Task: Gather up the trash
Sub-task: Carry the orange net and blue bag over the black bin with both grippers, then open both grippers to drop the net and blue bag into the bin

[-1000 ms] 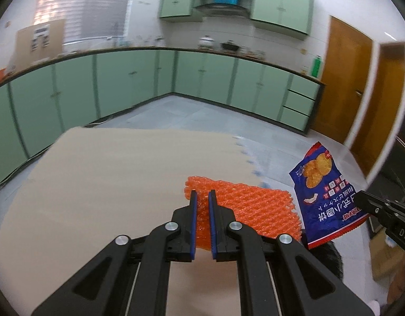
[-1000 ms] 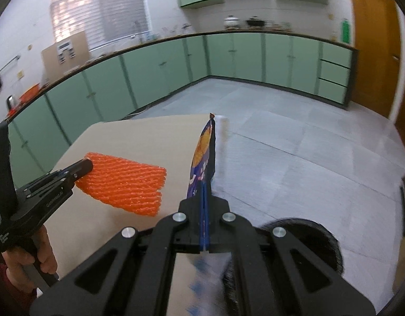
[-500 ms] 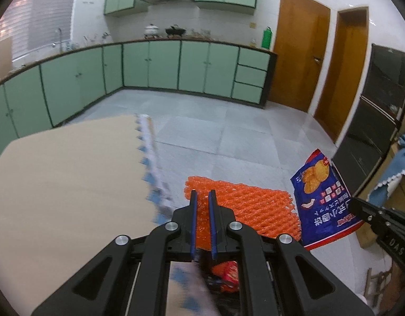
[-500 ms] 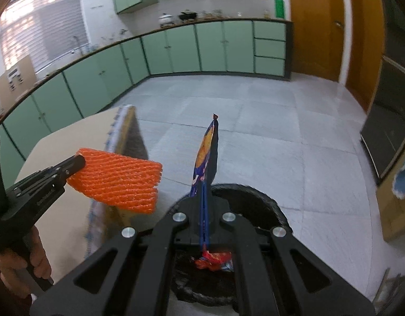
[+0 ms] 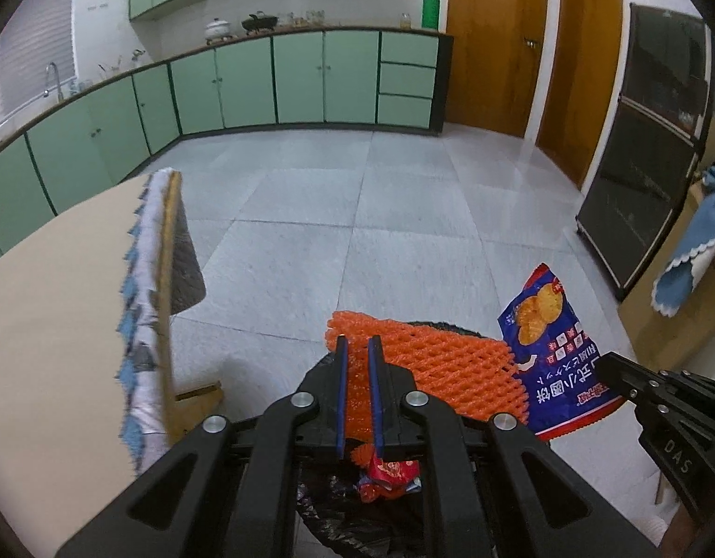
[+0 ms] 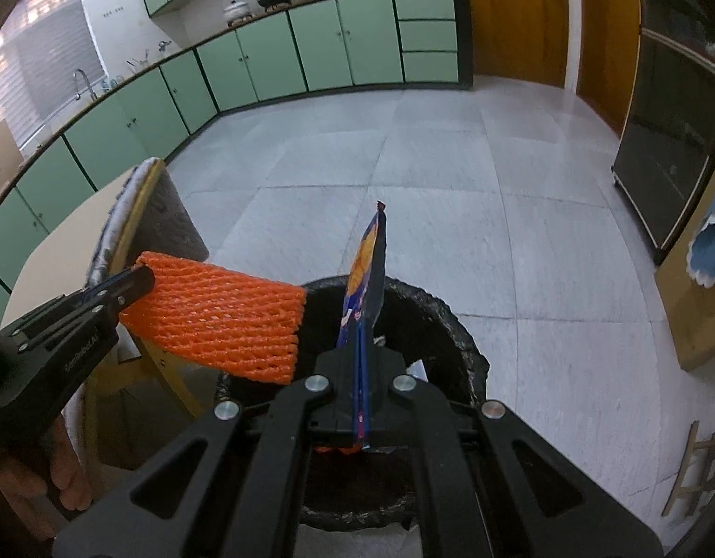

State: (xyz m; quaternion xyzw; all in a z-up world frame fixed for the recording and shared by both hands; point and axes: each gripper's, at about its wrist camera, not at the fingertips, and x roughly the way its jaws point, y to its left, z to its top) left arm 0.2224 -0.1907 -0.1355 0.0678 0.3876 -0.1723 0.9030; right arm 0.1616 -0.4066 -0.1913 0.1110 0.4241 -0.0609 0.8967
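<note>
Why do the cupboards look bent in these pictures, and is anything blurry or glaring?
Left wrist view: the fisheye lens bows the green cupboards and darkens the corners; the orange foam net is sharp, and the floor by the doors has a soft sheen. Right wrist view: same curving; the window is washed out, and the snack bag is seen edge-on.

The orange net (image 5: 432, 362) is soft foam mesh. The blue snack bag (image 5: 552, 353) is glossy printed film. Both claws, left (image 5: 357, 395) and right (image 6: 363, 386), are matt black plastic with shiny metal rivets. The bin (image 6: 455, 325) has a crinkled black plastic liner. The floor (image 5: 357, 214) is smooth, faintly glossy tile.
</note>
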